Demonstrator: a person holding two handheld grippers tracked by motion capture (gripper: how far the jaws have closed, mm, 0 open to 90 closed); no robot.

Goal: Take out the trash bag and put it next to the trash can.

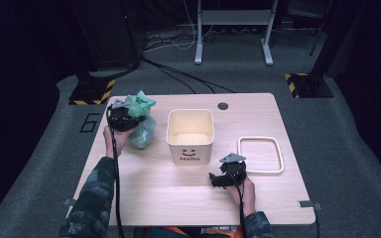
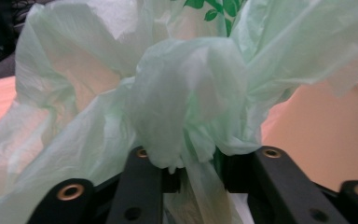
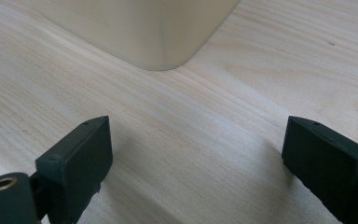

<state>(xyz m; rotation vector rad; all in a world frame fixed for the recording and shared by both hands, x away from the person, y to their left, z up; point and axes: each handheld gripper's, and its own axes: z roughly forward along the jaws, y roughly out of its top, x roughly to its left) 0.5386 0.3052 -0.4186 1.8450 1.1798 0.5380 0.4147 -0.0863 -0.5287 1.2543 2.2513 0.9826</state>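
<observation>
A pale green plastic bag [image 1: 145,134] with a knotted top stands on the left part of the wooden table [image 1: 154,193]. My left gripper [image 1: 135,115] is at the bag's top. In the left gripper view the bag's knot [image 2: 186,93] bulges above the jaws and its twisted neck runs down between them. A thin dark gap shows on each side of the neck, so the left gripper [image 2: 193,172] looks open around it. My right gripper [image 1: 217,179] rests low near the table's front, its jaws wide apart and empty [image 3: 196,154].
A cream square bin [image 1: 189,153] marked "Hello" stands mid-table, right of the bag; its corner [image 3: 140,28] lies ahead of the right gripper. A white rectangular frame [image 1: 258,139] lies flat at the right. A dark round hole [image 1: 222,106] marks the far edge.
</observation>
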